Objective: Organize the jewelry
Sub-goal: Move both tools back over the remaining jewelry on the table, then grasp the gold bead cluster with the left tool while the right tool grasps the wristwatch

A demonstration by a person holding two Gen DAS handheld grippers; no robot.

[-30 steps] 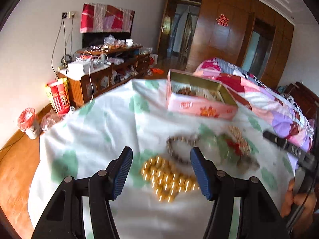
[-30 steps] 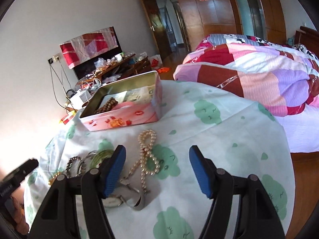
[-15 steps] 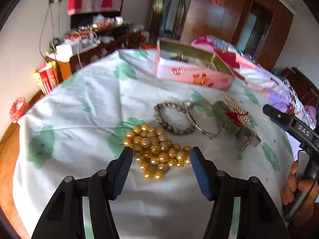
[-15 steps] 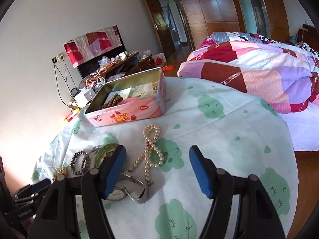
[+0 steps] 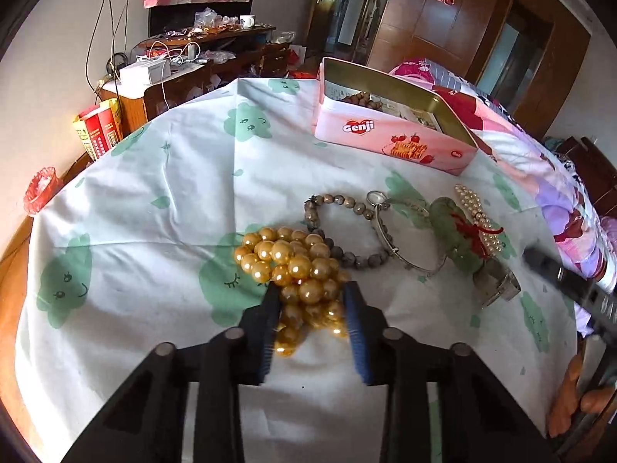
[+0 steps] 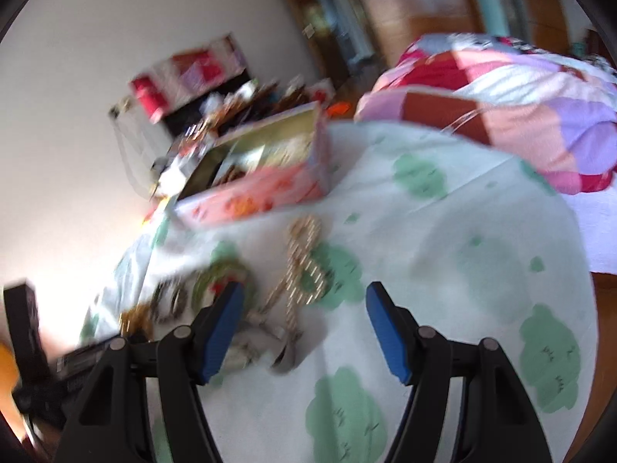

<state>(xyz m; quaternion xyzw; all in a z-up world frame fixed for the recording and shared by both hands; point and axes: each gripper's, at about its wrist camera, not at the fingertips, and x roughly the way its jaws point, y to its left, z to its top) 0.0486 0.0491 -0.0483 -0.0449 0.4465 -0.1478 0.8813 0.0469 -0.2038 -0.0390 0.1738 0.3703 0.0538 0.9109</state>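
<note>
A heap of gold bead necklace lies on the white cloth with green clouds. My left gripper points down at it; its jaws are closing, and both blue pads touch the near beads between them. Beyond lie a brown bead bracelet, a silver bangle, a green bangle with red string, a pearl strand and a metal watch. The open pink tin holds dark beads. My right gripper hangs open over the cloth, just short of the pearl strand; that view is blurred.
A bed with a patchwork quilt borders the table on the right. A cluttered wooden cabinet and red boxes stand beyond the far left edge. The person's hand shows at the lower right.
My left gripper sank toward the gold beads, and its jaws narrowed until the pads met them. The right wrist view has tilted and gone blurred; its jaws stay equally wide.
</note>
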